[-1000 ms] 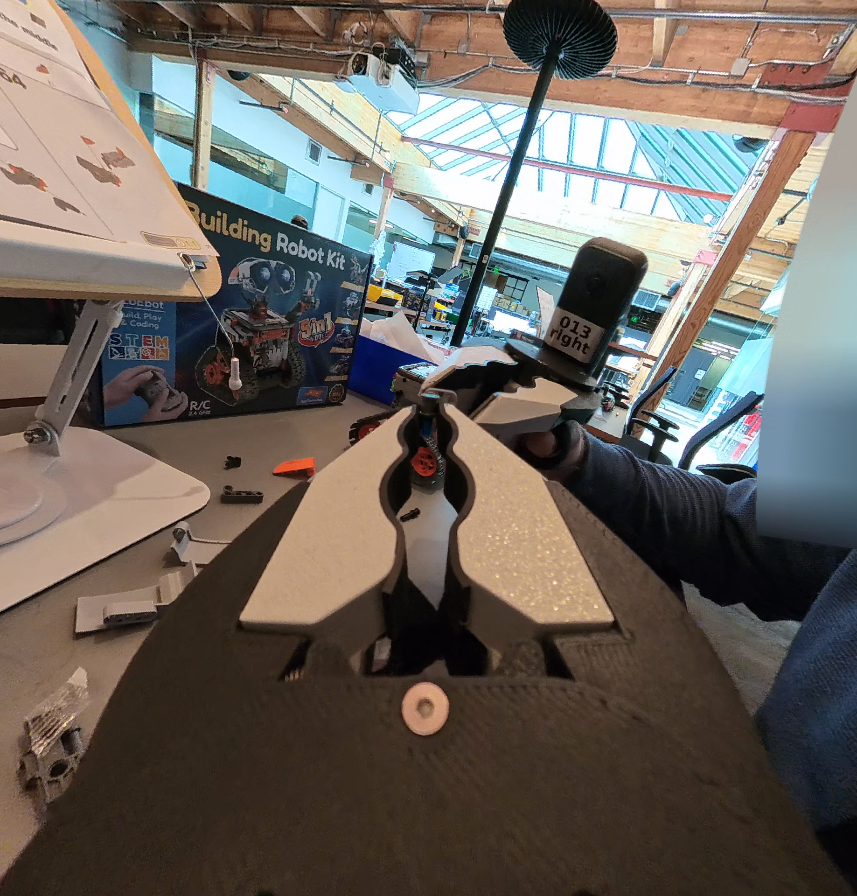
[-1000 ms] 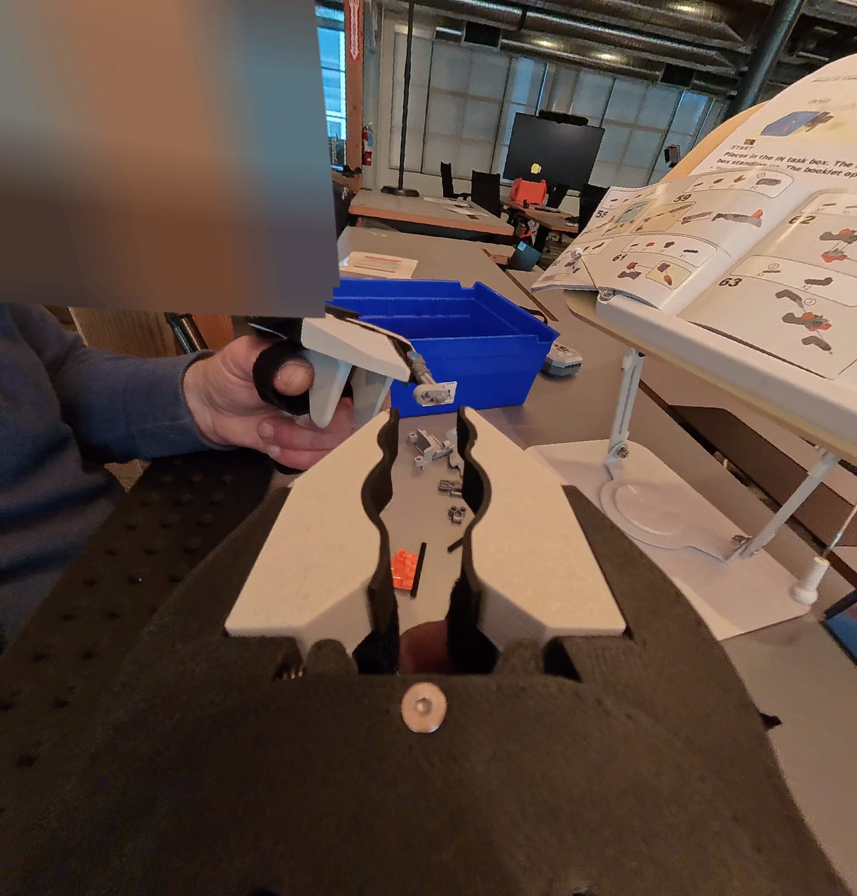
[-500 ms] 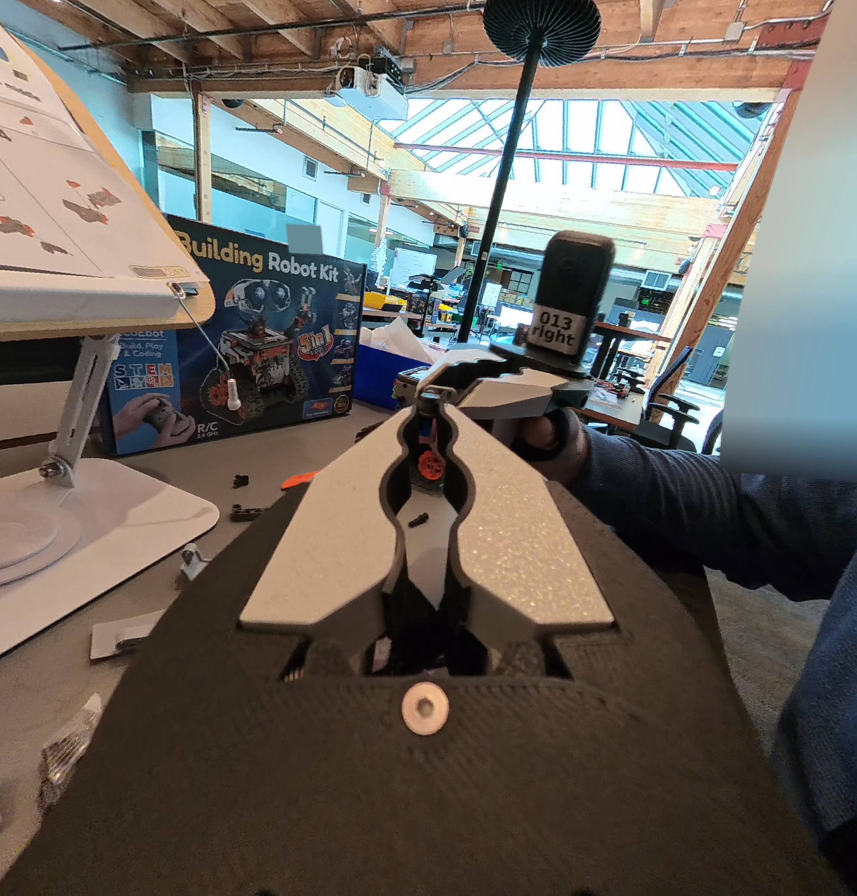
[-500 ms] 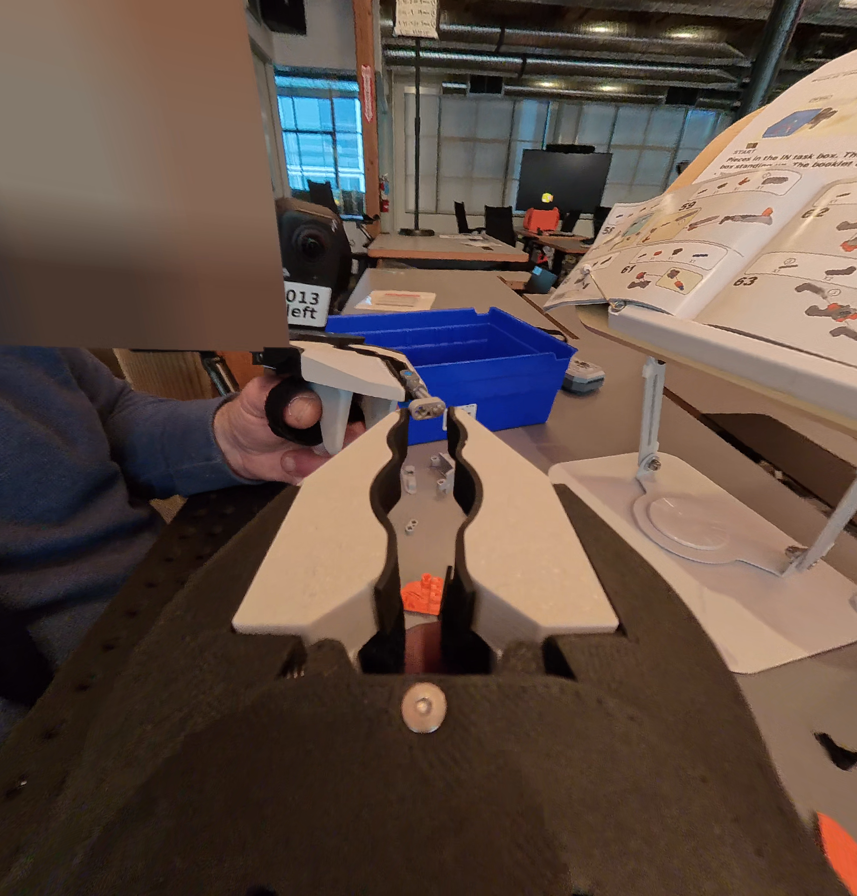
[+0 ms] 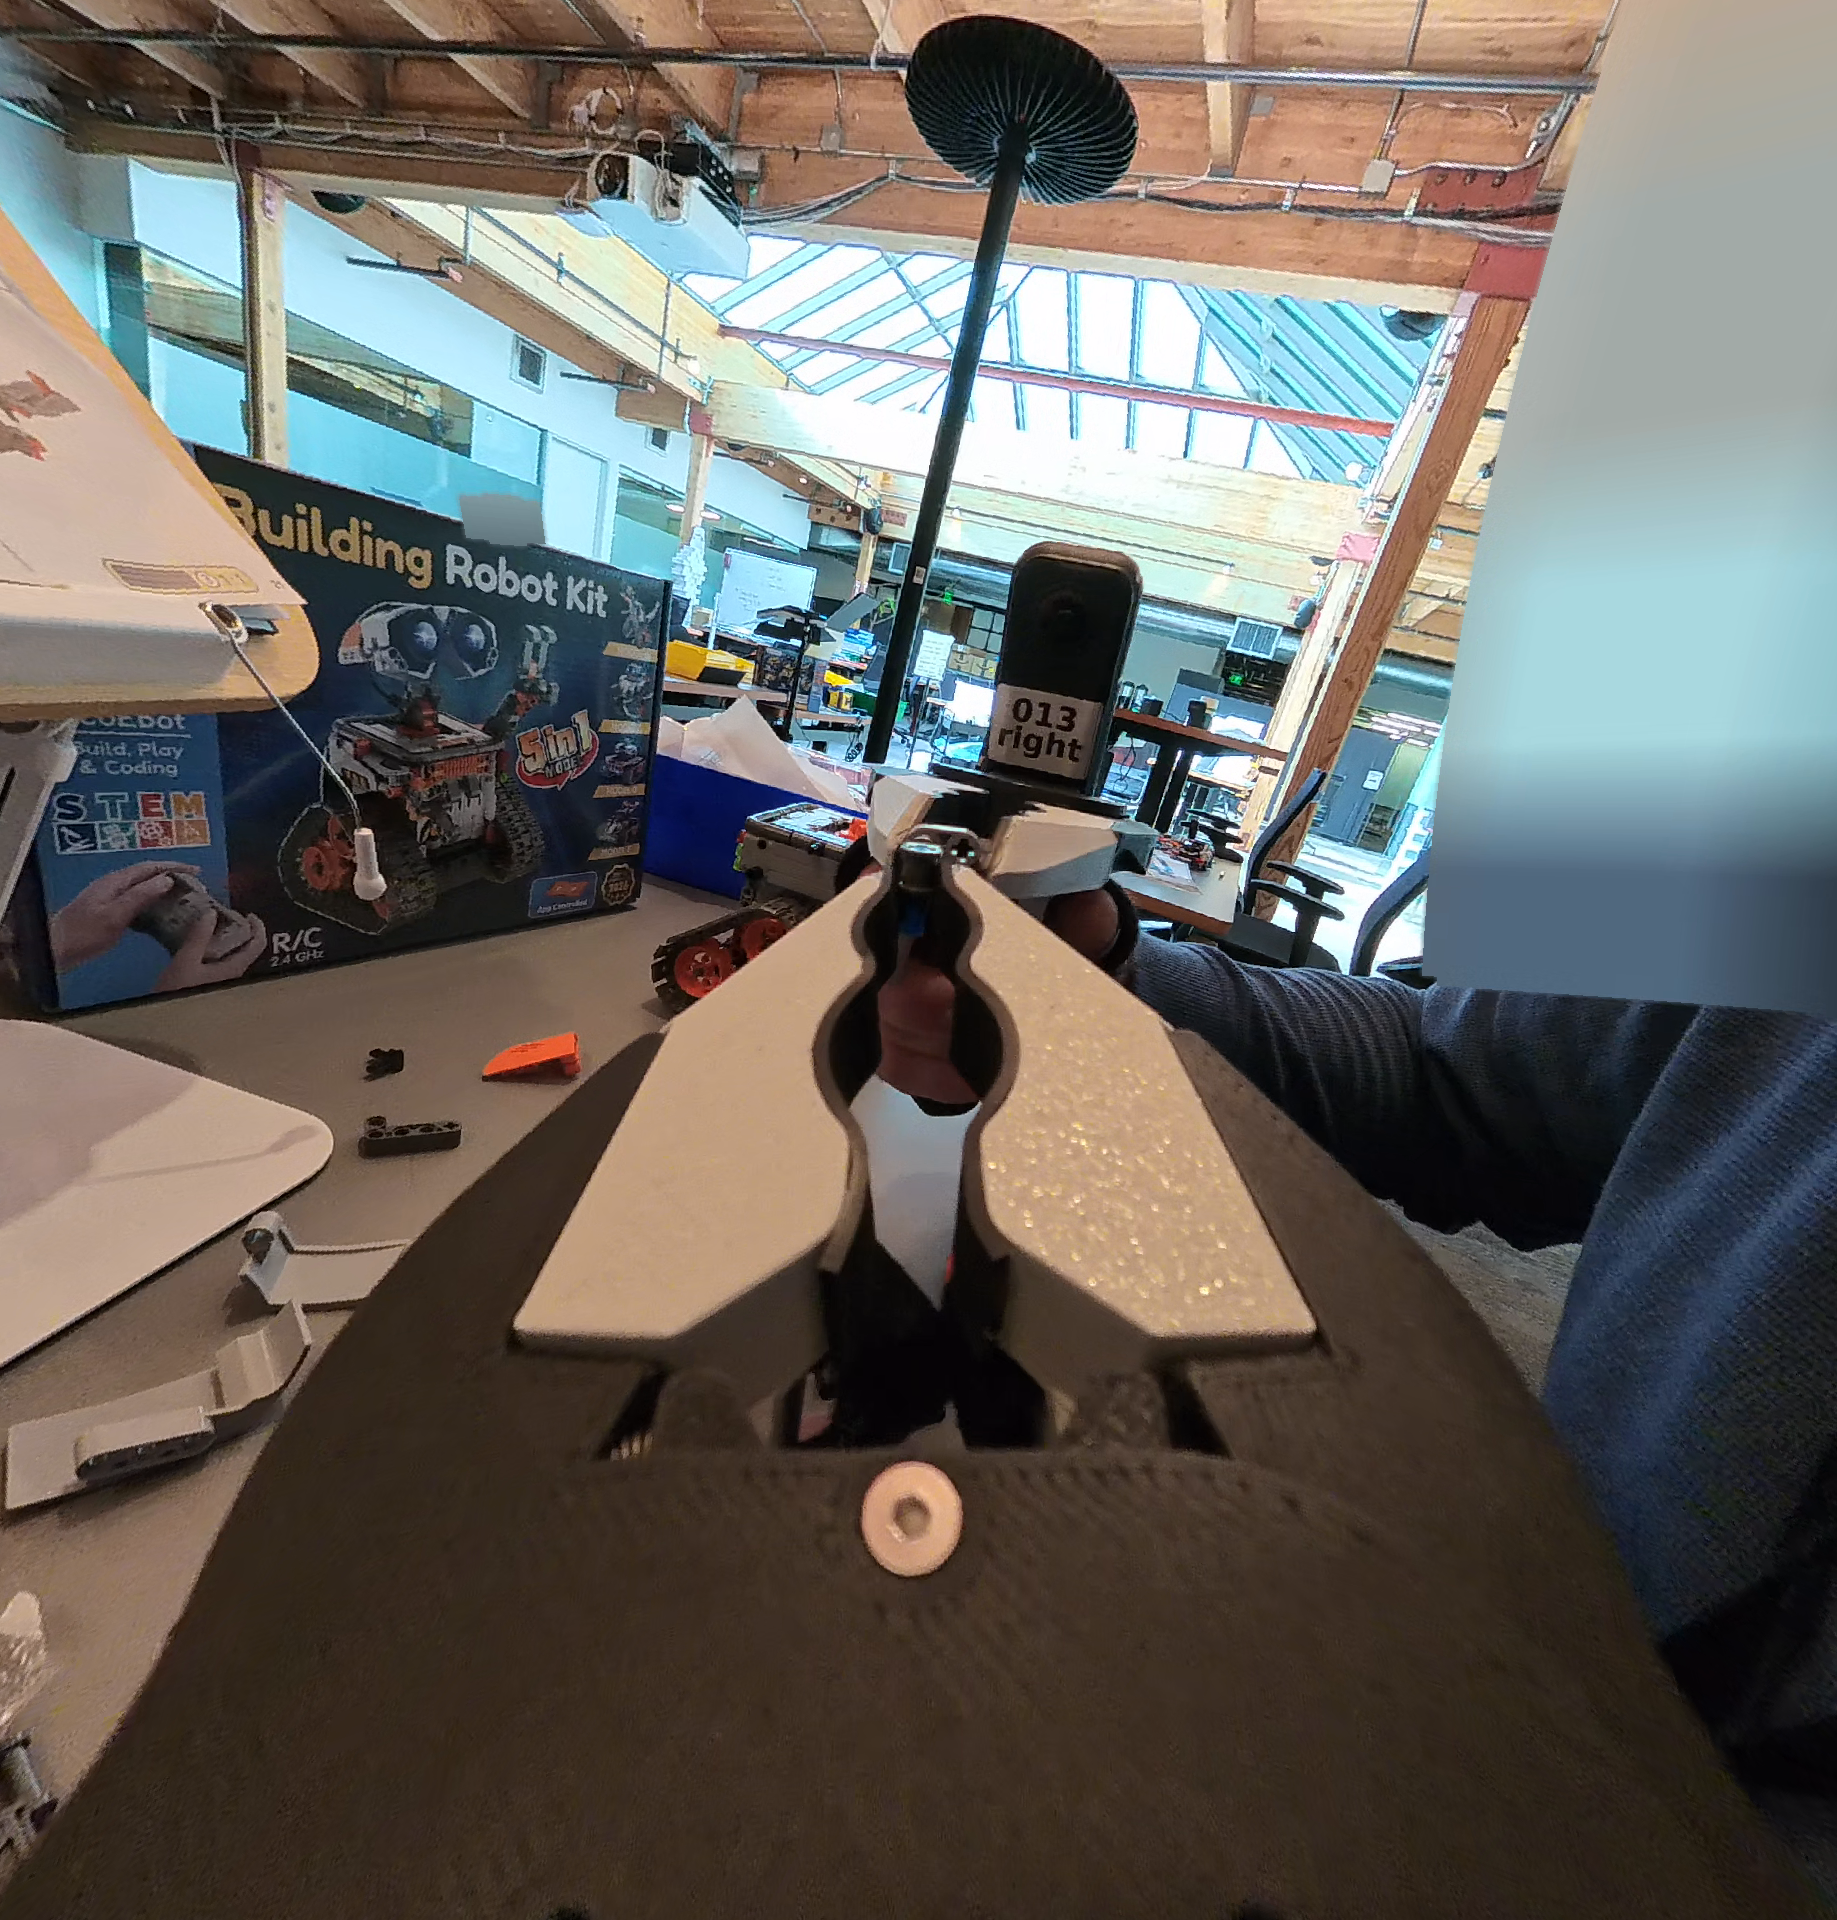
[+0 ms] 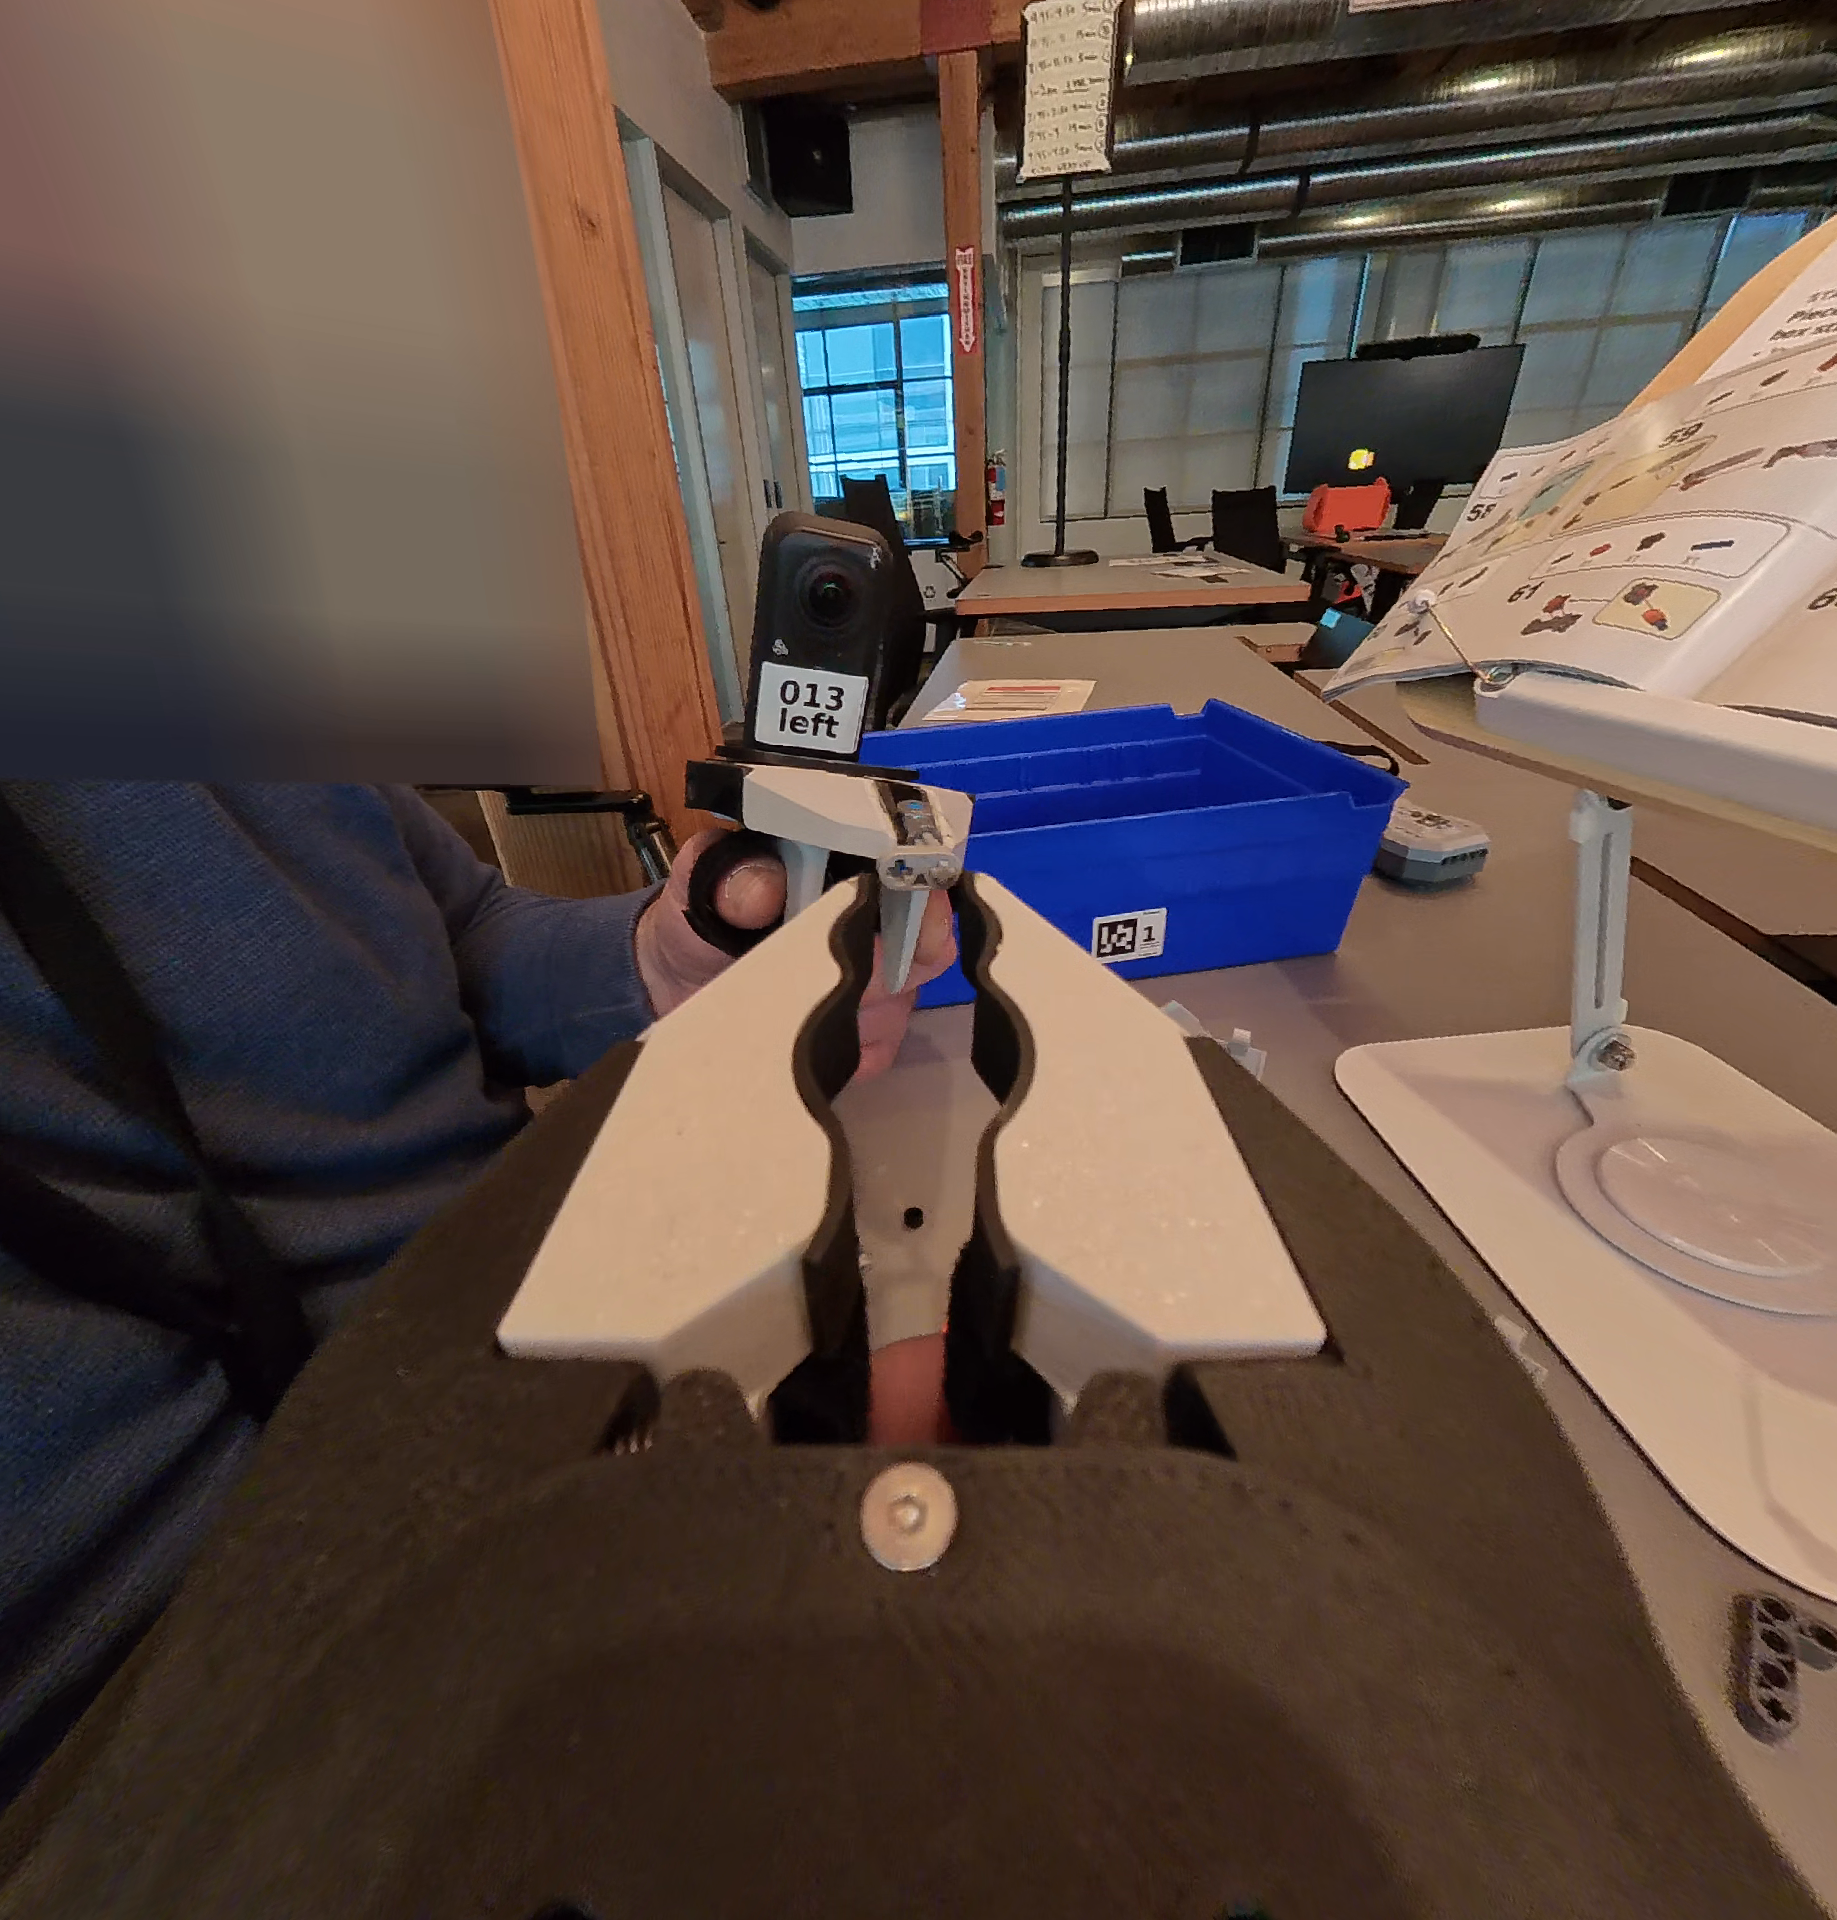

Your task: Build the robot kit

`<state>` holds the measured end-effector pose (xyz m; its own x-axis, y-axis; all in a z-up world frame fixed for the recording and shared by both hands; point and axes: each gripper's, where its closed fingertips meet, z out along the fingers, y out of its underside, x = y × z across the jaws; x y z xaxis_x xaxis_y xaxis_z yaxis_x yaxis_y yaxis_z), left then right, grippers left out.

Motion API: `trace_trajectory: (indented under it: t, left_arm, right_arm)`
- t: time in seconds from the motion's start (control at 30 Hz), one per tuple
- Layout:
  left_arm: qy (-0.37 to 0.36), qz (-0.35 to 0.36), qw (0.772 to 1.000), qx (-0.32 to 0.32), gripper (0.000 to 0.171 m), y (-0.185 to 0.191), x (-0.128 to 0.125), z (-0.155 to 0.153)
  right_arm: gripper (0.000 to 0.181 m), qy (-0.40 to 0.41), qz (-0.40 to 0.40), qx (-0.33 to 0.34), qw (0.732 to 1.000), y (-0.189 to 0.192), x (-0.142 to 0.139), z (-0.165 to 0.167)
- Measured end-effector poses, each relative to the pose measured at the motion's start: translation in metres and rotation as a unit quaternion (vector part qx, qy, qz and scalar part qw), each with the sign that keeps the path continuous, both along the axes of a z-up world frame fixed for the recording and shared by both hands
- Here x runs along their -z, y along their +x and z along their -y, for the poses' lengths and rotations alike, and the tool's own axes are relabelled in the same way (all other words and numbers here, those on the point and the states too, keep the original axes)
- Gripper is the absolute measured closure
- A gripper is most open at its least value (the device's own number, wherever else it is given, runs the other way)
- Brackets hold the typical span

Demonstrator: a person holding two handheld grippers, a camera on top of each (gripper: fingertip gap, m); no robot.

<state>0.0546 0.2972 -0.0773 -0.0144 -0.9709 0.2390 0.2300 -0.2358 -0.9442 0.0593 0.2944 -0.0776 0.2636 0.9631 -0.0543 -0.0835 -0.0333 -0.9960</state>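
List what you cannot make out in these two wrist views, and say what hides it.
Small grey piece, left wrist view: left gripper fingers cover most of it.
Right gripper, right wrist view: touching that piece or not, unclear; they overlap.
Blue bin, right wrist view: walls hide its floor.
Tracked model, left wrist view: fingers cover its right part.

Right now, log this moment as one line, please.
left gripper: shut on grey piece | right gripper: open, tips flanking the piece, contact unclear | behind: blue bin
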Motion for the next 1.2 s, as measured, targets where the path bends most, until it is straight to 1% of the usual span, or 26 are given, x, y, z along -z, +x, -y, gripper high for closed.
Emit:
trace_trajectory:
  t: [0.07,0.27,0.5,0.83,1.2]
  left_arm:
    - [0.0,0.002,1.0,0.002,0.166,-0.0005,-0.0004,0.0002]
    - [0.007,-0.002,1.0,0.008,0.166,0.0008,0.0001,0.0038]
    - [0.013,-0.006,1.0,0.007,0.166,0.0015,0.0011,0.0047]
    - [0.014,-0.008,1.0,0.008,0.166,0.0024,0.0016,0.0056]
    - [0.015,-0.006,1.0,-0.001,0.165,0.001,0.0006,0.0034]
  right_arm:
    - [0.163,-0.002,-0.003,-0.008,1.0,-0.0007,-0.0005,0.0024]
    - [0.168,-0.008,-0.007,-0.012,1.0,-0.0006,-0.0026,0.004]
    - [0.168,-0.007,0.003,-0.015,1.0,0.0001,-0.0014,0.005]
    - [0.169,0.025,0.027,0.0,0.999,0.0006,-0.0001,0.0062]
    - [0.169,0.023,0.026,0.0,0.999,0.0041,0.0004,0.0046]
